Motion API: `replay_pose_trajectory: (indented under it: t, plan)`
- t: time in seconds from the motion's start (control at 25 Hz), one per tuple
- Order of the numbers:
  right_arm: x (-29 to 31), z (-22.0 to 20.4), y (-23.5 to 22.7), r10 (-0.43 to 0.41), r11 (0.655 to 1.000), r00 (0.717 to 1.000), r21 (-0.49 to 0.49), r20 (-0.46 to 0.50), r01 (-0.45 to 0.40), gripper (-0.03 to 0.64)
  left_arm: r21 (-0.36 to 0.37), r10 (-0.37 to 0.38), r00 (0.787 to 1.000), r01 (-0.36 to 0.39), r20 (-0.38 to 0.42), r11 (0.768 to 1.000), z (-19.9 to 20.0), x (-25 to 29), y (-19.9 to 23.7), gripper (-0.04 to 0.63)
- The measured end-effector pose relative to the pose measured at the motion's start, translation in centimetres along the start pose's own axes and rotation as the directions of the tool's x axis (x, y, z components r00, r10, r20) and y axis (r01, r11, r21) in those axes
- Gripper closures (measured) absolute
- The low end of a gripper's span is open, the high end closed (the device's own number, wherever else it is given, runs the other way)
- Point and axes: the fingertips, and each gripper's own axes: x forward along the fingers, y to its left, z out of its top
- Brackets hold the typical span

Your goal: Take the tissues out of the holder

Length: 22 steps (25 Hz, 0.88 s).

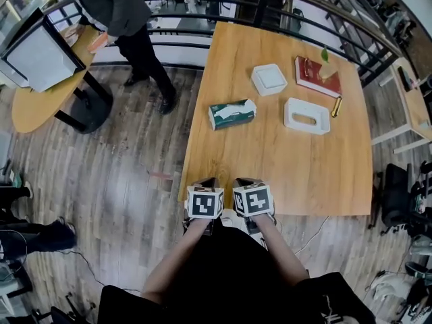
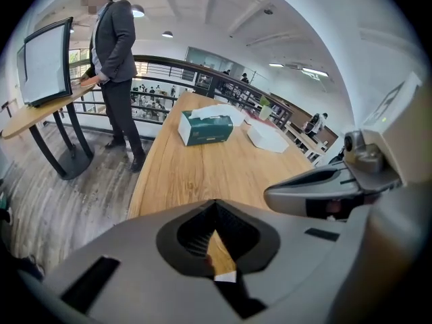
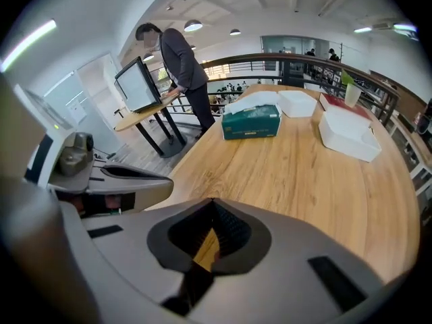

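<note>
Judging the job done, or close to it: finding the tissues (image 1: 231, 113) lying free on the counter (image 1: 304, 174), left of its middle and well apart from the holder (image 1: 307, 115) farther right. Spotting between the two, a little farther back, a white box (image 1: 269, 79); possibly another part of the holder, but cannot tell. Seeing nothing poking out of the holder's slot in the head view, yet cannot tell whether anything remains inside. Passing on rightward to a red book (image 1: 317, 76) near the far edge and a small gold tube (image 1: 336, 106) just beside the holder. Leaving, at a guess, only a check that the holder is empty.

Dropping to the near edge: finding the left gripper (image 1: 208, 182) with fingers clenched on nothing, and just beside it the right gripper (image 1: 247, 181) the same, fingers pressed together and empty. Noting both well apart from tissues and holder alike.

Turning to the tissues themselves: a green soft pack, oblong, lying flat on a broad side, with white sheets ruffling out of its opening. Looking light and yielding, so likely to crumple or slide under a pinch rather than resist.
</note>
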Motion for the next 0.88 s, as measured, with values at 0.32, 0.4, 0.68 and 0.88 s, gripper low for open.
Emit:
replay_pose_trajectory:
  t: [0.32, 0.4, 0.68, 0.88]
  plan:
    - [-0.4, -2.5, 0.1, -0.023, 0.997, 1.0, 0.069, -0.015, 0.024, 0.606, 0.019, -0.012, 1.0, 0.012, -0.026, 1.0, -1.9, 0.0, -0.5, 0.597]
    - [-0.5, -2.9, -0.1, -0.027, 0.996, 1.0, 0.09, -0.015, 0.028, 0.606, 0.022, -0.017, 0.999, 0.017, -0.034, 1.0, -2.4, 0.1, -0.6, 0.597]
    - [-1.0, -4.4, -0.5, -0.065, 0.993, 0.998, 0.102, -0.02, 0.067, 0.606, 0.03, -0.03, 0.998, 0.031, -0.049, 0.999, -3.4, 0.1, -0.9, 0.597]
    - [-1.1, -5.0, -0.1, -0.054, 0.992, 0.998, 0.11, -0.01, 0.055, 0.606, 0.039, -0.037, 0.998, 0.039, -0.057, 0.998, -3.9, -0.2, -1.2, 0.597]
